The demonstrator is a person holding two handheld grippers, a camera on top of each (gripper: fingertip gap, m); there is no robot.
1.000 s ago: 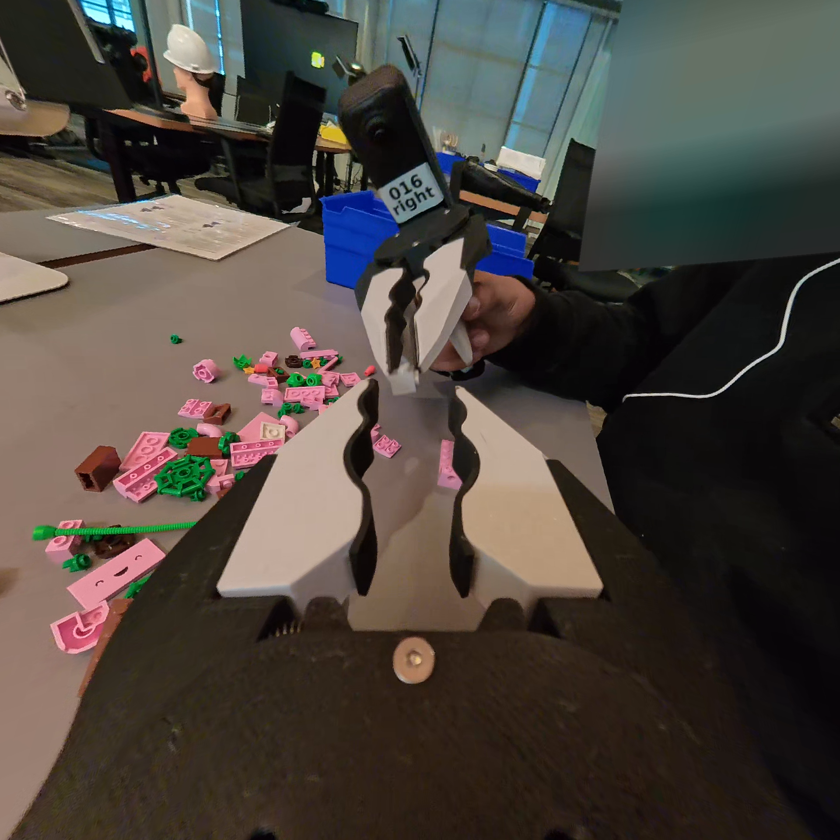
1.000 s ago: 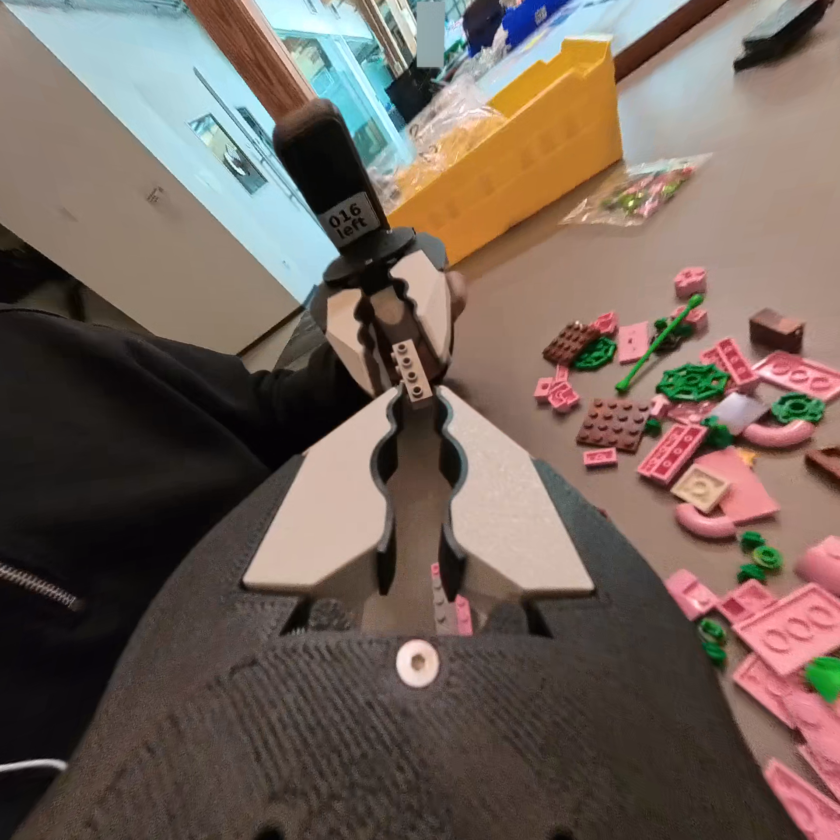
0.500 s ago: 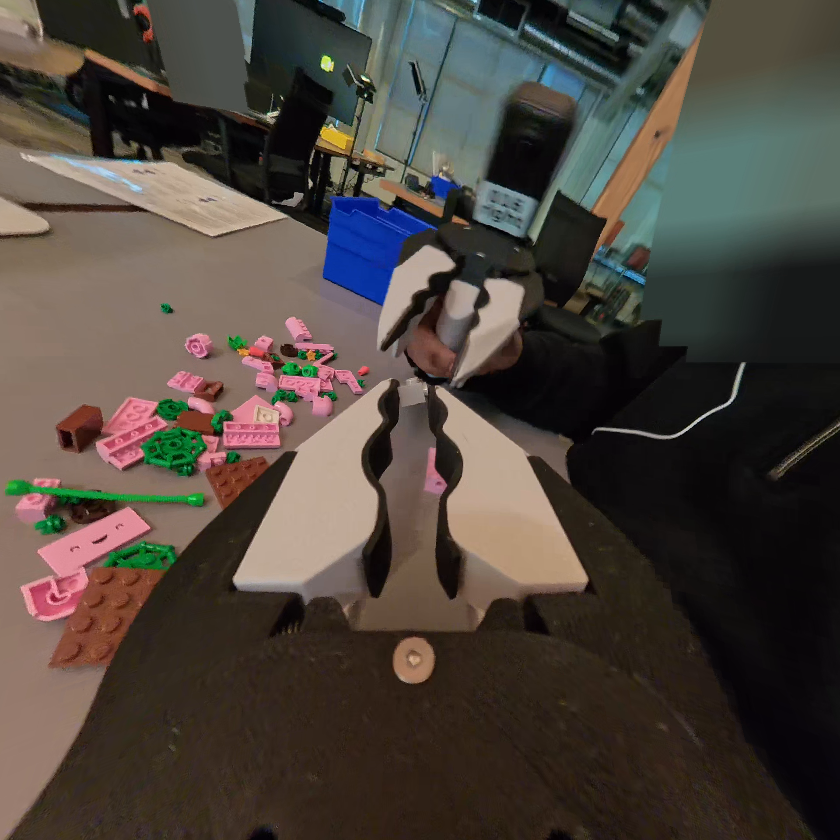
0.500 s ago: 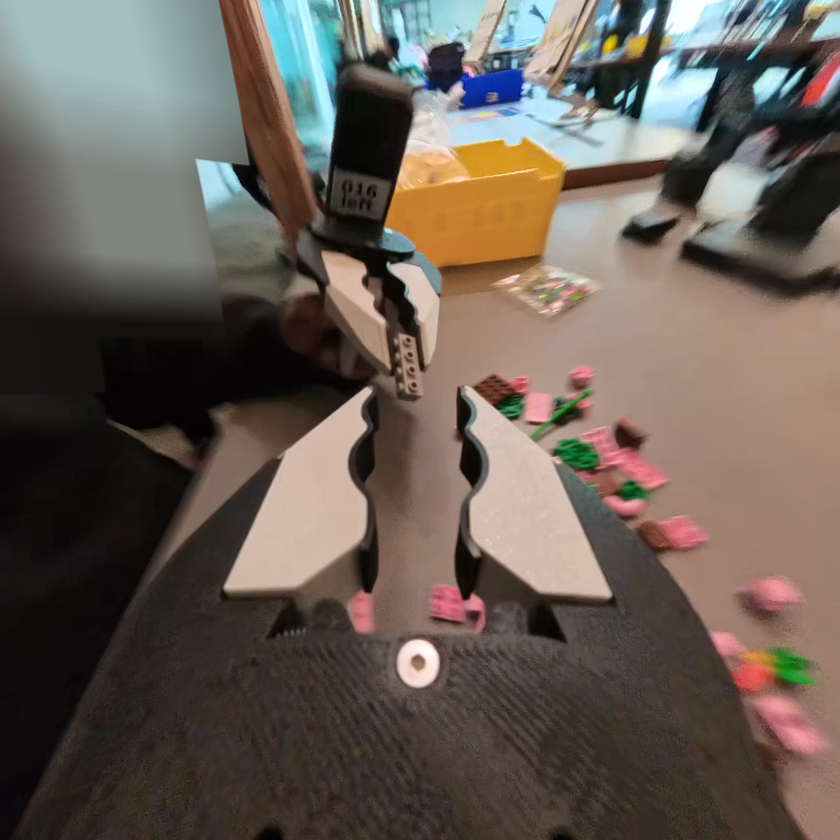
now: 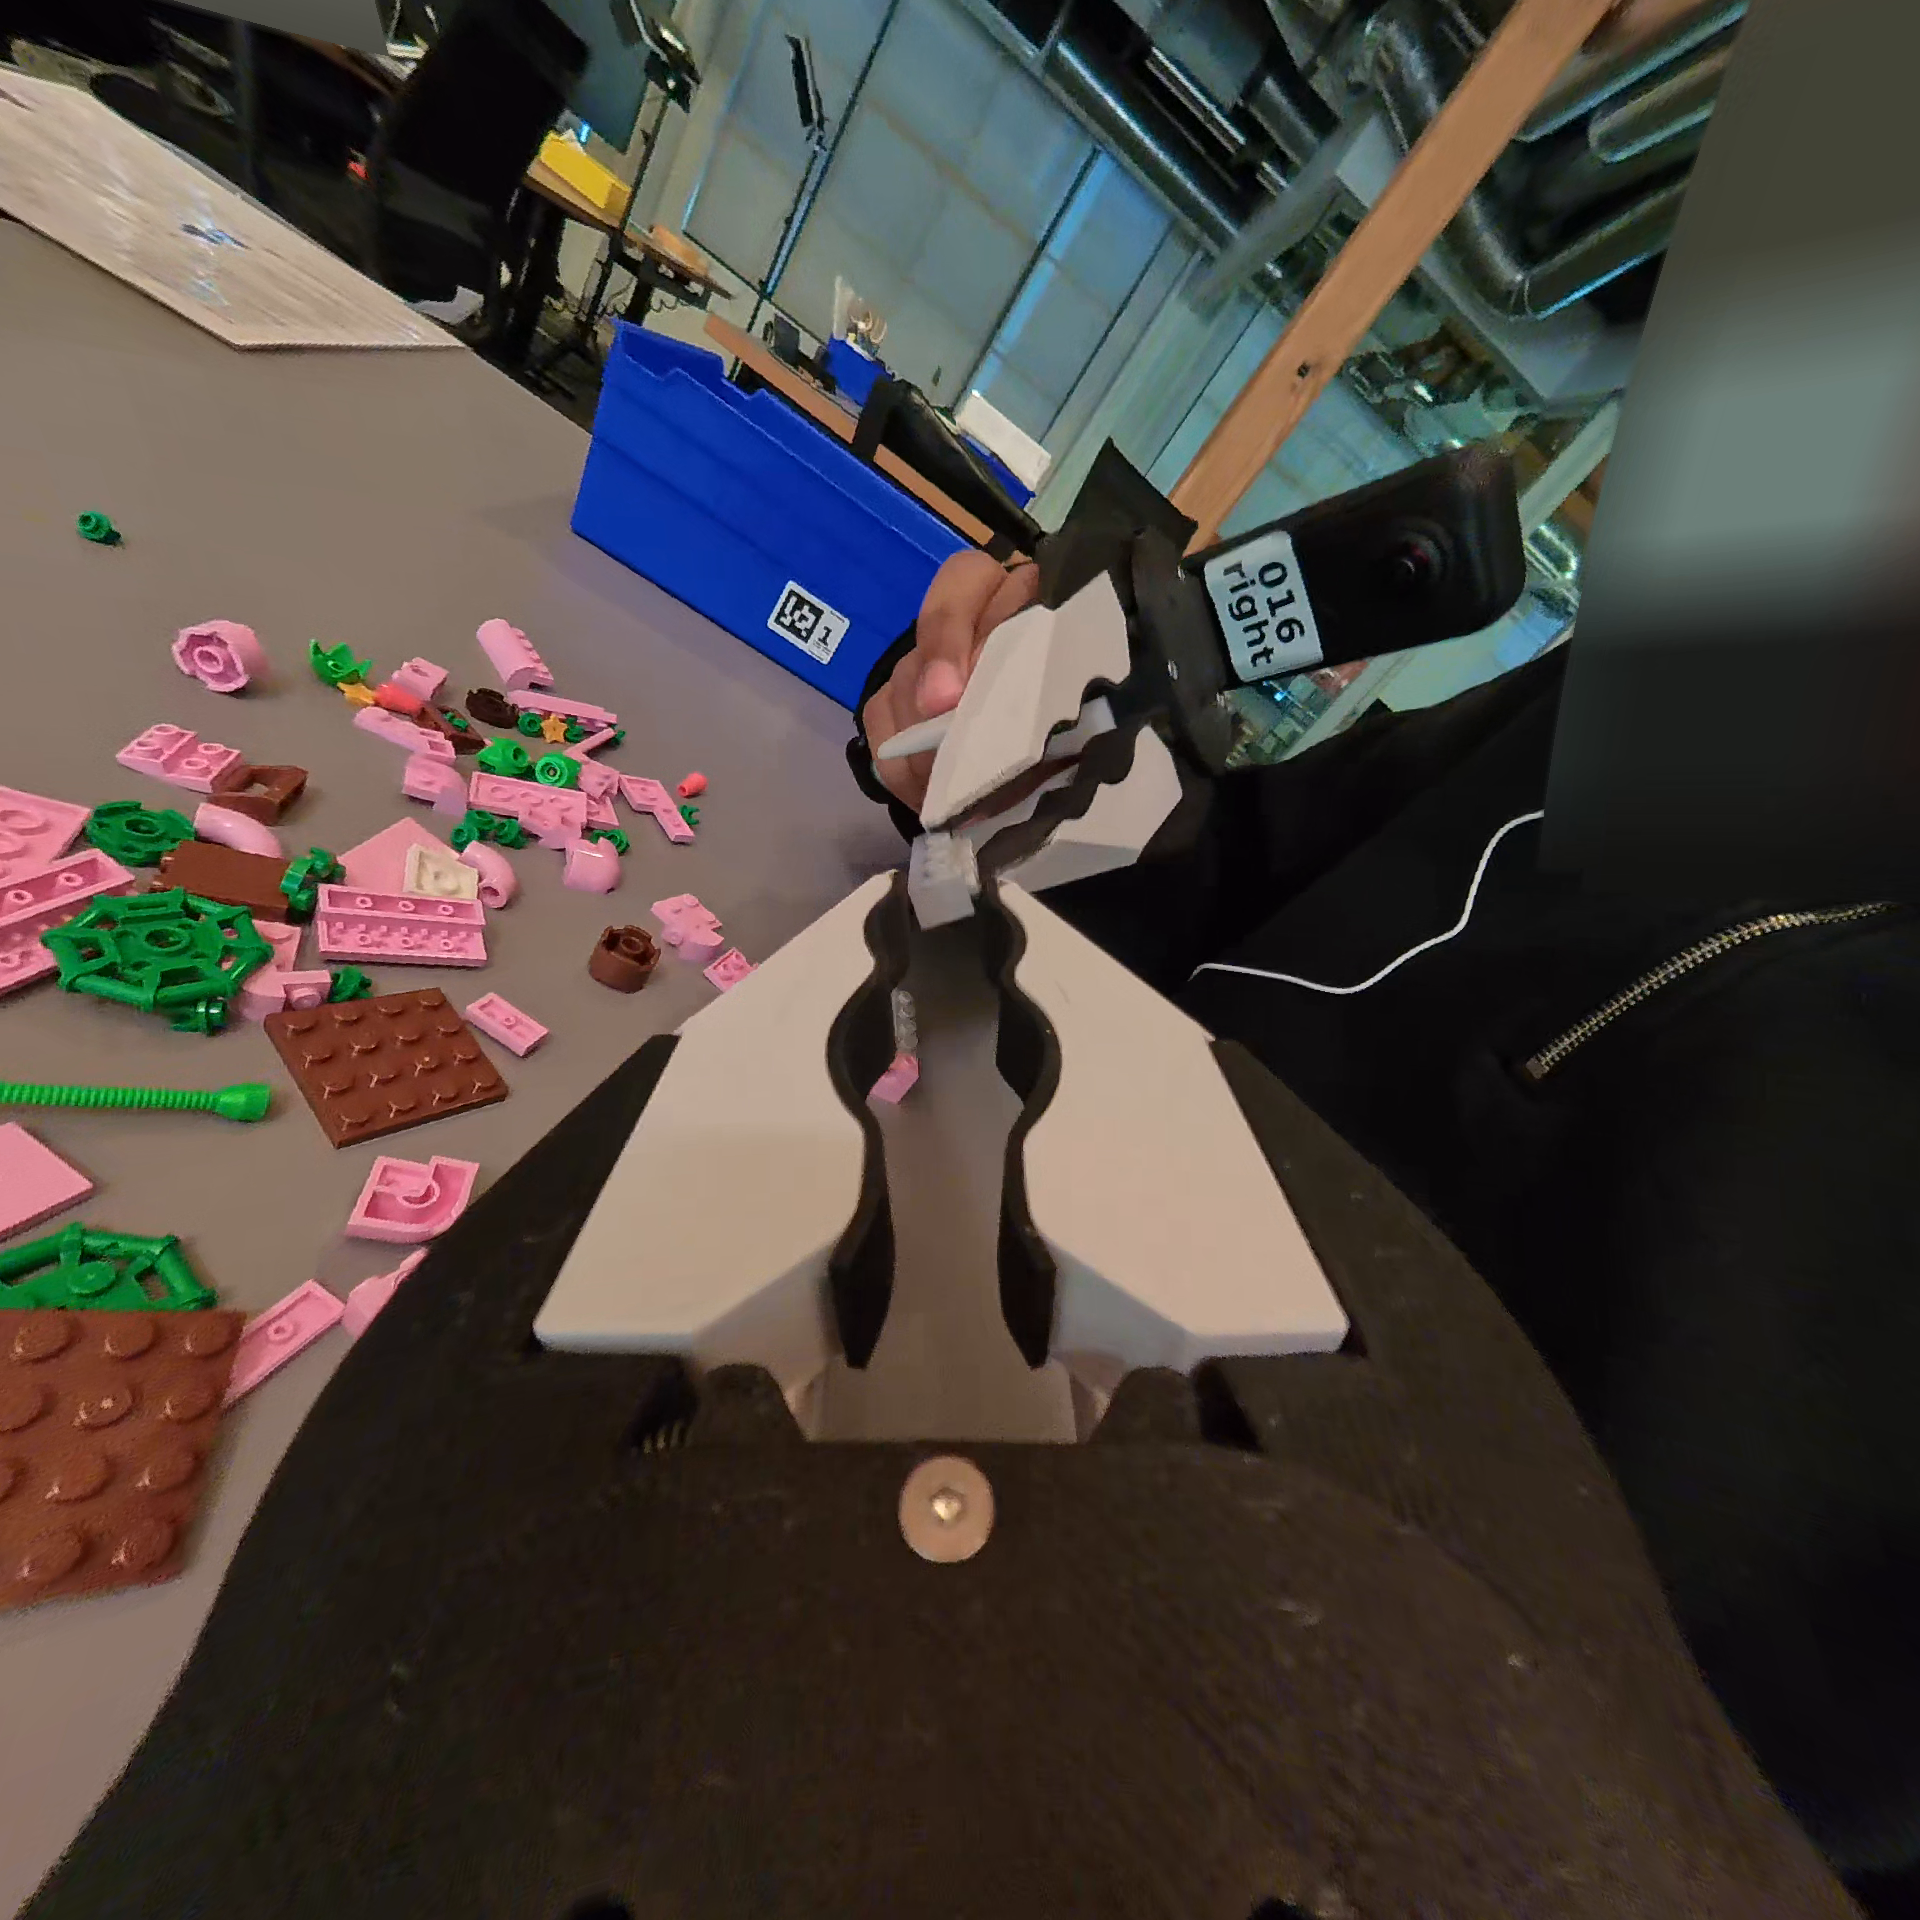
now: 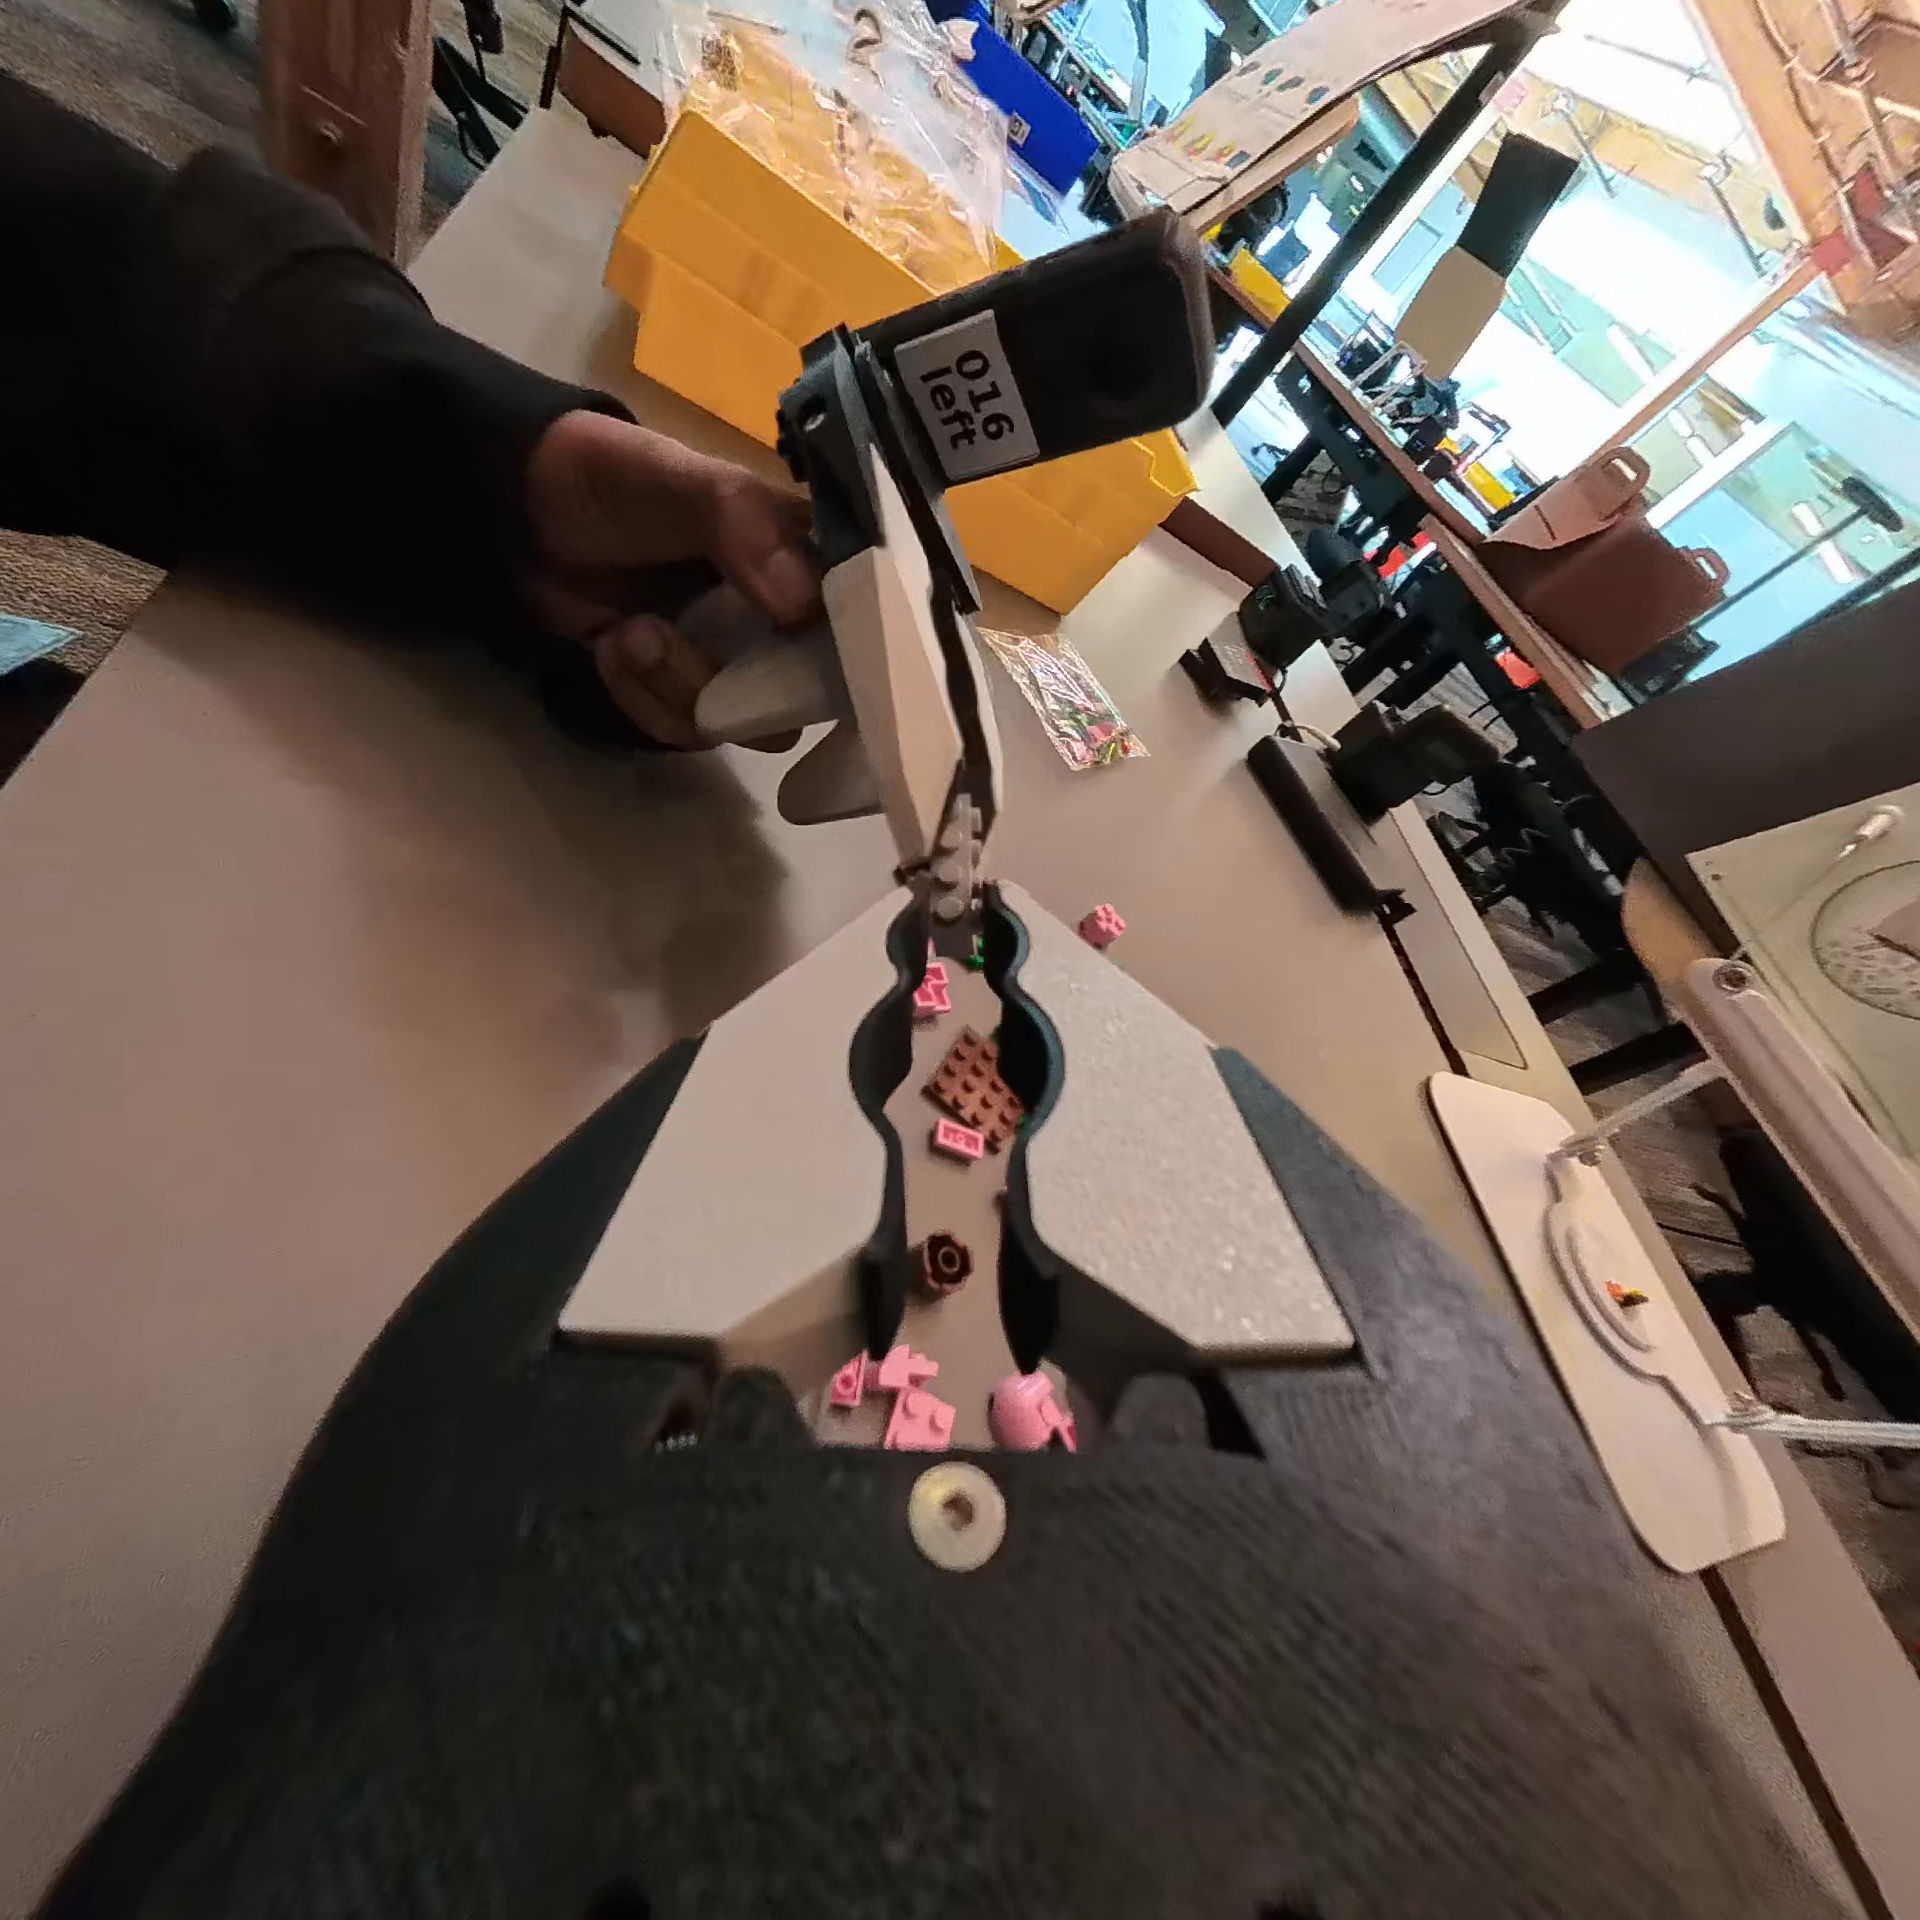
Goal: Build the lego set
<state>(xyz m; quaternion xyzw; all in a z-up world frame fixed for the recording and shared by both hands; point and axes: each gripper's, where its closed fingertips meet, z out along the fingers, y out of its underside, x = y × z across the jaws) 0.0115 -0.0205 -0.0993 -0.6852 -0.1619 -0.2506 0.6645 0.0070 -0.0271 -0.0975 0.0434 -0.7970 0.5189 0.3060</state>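
Note:
A grey studded brick (image 5: 940,883) is held in the air between the two grippers, above the grey table (image 5: 312,468). My left gripper (image 5: 943,896) is shut on one end of it, with its pads pressing the brick's sides. My right gripper (image 5: 971,847) comes in from the upper right and meets the brick's other end. In the right wrist view the brick (image 6: 961,852) runs from the left gripper (image 6: 961,821) down into my right gripper (image 6: 954,912), whose tips close on its lower end. A person's hands hold both grippers.
Loose pink, green and brown pieces lie on the table at the left, among them a brown plate (image 5: 384,1060) and a green web piece (image 5: 156,951). A blue bin (image 5: 748,540) stands behind. A yellow bin (image 6: 831,291) and a plastic bag (image 6: 1060,696) are farther off. My left tips are roughly 11 centimeters from the brown plate (image 5: 384,1060). My right wrist view (image 6: 982,1084) looks at it from another angle.
A second ago my right gripper held the brick and the left was open. The left closed on it, the right let go and opened, and it has now closed on the brick again.

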